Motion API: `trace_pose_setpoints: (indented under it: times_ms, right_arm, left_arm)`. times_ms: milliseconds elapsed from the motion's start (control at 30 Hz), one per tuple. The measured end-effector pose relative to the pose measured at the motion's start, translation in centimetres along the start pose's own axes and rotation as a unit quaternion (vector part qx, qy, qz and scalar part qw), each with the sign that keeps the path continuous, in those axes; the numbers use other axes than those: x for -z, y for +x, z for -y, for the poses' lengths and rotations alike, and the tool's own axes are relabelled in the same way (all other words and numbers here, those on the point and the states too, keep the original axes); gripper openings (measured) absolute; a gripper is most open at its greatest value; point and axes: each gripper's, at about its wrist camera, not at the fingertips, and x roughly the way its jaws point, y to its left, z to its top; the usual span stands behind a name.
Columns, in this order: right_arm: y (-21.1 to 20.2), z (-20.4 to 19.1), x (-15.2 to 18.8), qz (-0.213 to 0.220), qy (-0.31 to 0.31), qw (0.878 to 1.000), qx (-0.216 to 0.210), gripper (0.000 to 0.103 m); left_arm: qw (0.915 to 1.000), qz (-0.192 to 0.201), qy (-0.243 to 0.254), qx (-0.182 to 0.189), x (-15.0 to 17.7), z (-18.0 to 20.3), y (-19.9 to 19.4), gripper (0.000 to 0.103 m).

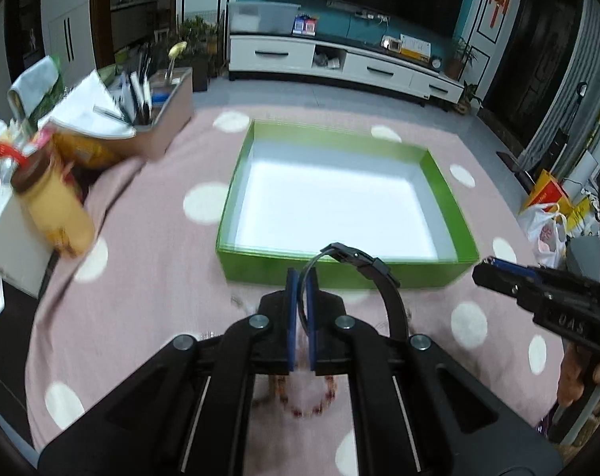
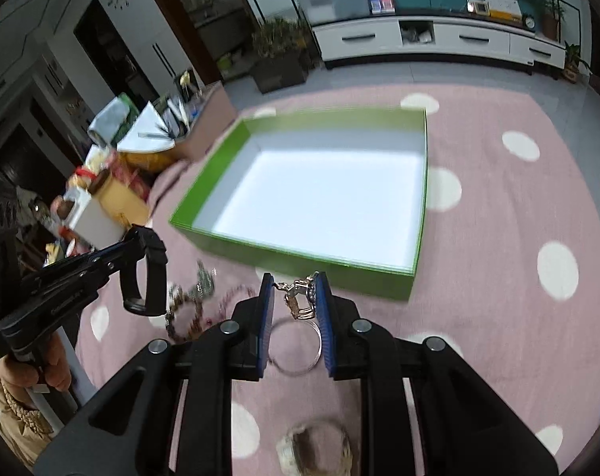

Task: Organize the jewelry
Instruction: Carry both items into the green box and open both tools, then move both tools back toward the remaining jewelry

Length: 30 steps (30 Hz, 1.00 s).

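A green box (image 1: pixel 339 273) with a white inside sits open and empty on the pink dotted cloth; it also shows in the right wrist view (image 2: pixel 300 256). My left gripper (image 1: pixel 301 277) is shut on a black wristband (image 1: pixel 379 277), held just before the box's near wall; the band shows in the right wrist view (image 2: pixel 149 277). My right gripper (image 2: pixel 294 283) is shut on a silver bangle with a gold charm (image 2: pixel 300 317), above the cloth near the box. A red bead bracelet (image 1: pixel 308 400) lies under my left gripper. More jewelry (image 2: pixel 193 305) lies on the cloth, and a watch (image 2: pixel 316 452) lies below my right gripper.
A clutter of jars, papers and a pen box (image 1: pixel 101 119) stands at the left of the cloth. A TV cabinet (image 1: pixel 339 63) is at the back. Bags (image 1: pixel 550 218) lie on the floor at the right.
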Motion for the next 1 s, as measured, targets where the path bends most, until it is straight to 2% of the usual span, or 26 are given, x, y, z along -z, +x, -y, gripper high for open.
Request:
trace_pose_setpoints:
  times_ms: [133, 333, 667, 733, 800, 867, 933, 1000]
  right_arm:
    - [1.5, -0.1, -1.8, 0.012, 0.007, 1.0, -0.001, 0.021]
    - [4.7, 0.8, -4.0, 0.005, 0.023, 1.0, -0.002, 0.021]
    - [10.0, 3.1, -4.5, -0.032, 0.05, 0.998, 0.024, 0.022]
    - [10.3, 3.4, -4.6, -0.03, 0.057, 0.998, 0.024, 0.024]
    - [10.0, 3.3, -4.8, -0.015, 0.055, 0.998, 0.023, 0.03]
    - [8.9, 3.3, -4.8, 0.007, 0.057, 0.998, 0.03, 0.058]
    - [7.9, 3.4, -4.7, 0.022, 0.058, 0.998, 0.03, 0.059]
    - [6.6, 3.5, -4.3, 0.032, 0.059, 0.997, 0.026, 0.059]
  left_arm:
    - [0.9998, 0.011, 0.002, -0.018, -2.7, 0.3, 1.6, 0.004]
    - [0.9993, -0.018, -0.017, -0.03, -5.5, -0.1, 6.5, 0.004]
    - [0.995, -0.077, -0.037, -0.052, -5.9, -1.0, 13.7, 0.008]
    - [0.9944, -0.083, -0.041, -0.05, -5.9, -1.0, 14.4, 0.014]
    - [0.9949, -0.079, -0.038, -0.05, -5.9, -1.0, 14.4, 0.04]
    - [0.9959, -0.069, -0.032, -0.049, -5.9, -1.0, 14.0, 0.052]
    - [0.9963, -0.063, -0.033, -0.047, -5.8, -1.4, 13.2, 0.053]
    - [0.9967, -0.058, -0.037, -0.043, -5.7, -1.8, 12.3, 0.058]
